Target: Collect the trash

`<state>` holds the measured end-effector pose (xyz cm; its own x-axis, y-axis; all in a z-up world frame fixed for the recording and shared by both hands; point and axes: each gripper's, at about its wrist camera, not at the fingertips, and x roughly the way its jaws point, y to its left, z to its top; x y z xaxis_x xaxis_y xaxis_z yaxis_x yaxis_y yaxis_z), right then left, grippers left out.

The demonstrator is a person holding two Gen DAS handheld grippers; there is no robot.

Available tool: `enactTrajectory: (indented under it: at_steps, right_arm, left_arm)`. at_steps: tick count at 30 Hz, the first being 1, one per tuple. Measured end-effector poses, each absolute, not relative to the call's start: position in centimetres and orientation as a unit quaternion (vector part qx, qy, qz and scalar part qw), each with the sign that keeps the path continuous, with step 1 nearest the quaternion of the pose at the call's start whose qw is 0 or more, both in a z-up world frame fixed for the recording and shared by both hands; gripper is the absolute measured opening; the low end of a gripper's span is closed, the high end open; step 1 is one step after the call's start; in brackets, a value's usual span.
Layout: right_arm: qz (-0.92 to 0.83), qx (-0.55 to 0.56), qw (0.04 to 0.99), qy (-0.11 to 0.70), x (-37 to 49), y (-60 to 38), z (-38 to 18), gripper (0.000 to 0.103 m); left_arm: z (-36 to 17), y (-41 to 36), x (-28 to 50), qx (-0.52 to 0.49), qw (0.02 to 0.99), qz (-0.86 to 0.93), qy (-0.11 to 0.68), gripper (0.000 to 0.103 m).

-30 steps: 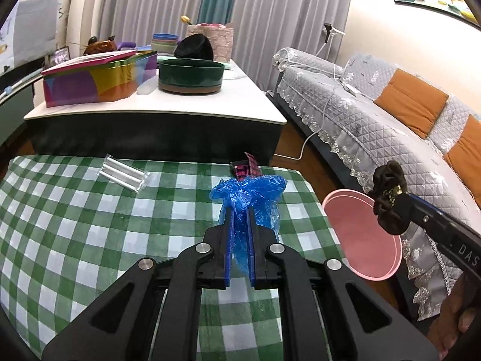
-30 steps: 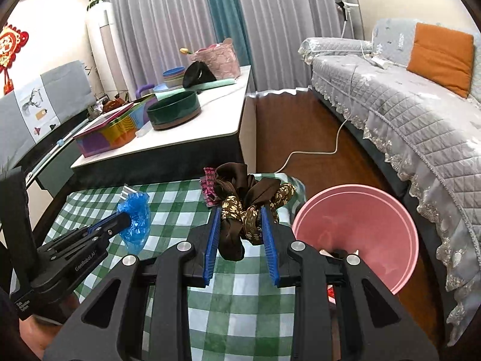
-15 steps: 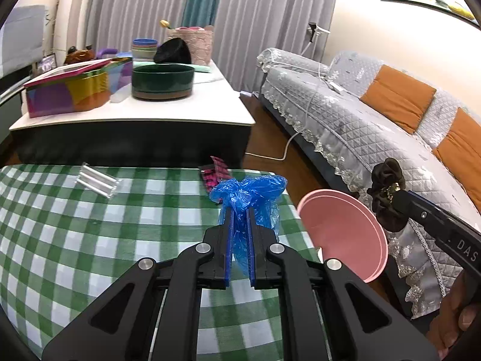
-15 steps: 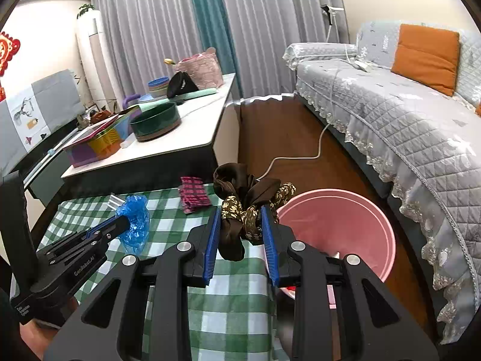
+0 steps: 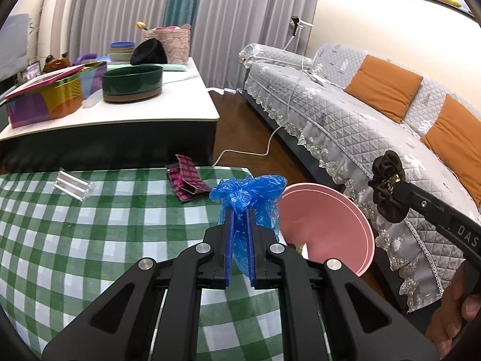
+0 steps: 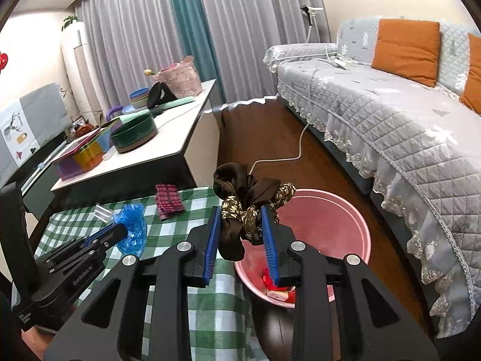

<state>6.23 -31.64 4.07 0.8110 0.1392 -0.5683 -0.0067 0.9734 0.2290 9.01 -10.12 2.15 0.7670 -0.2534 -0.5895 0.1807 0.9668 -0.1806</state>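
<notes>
Both grippers have swung right toward the pink bin since a second ago. From the left wrist, the left gripper (image 5: 239, 210) is clamped on a crinkled, translucent blue plastic bag (image 5: 249, 194), held above the green checked tablecloth (image 5: 90, 240) near its edge, just beside the pink bin (image 5: 327, 225). From the right wrist, the right gripper (image 6: 240, 210) pinches a dark brown scrunchie (image 6: 249, 198) with gold-patterned folds, held over the bin's rim (image 6: 363, 231); red scraps (image 6: 276, 288) lie inside.
</notes>
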Motion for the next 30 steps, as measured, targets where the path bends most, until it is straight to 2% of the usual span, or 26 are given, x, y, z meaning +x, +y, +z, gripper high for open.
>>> enactTrajectory:
  at_steps: [30]
  right_arm:
    - [-0.012, 0.163, 0.939, 0.302, 9.2, -38.8, 1.6, 0.028]
  left_arm:
    - [1.2, -16.5, 12.3, -0.014, 0.932, -0.140, 0.335, 0.008]
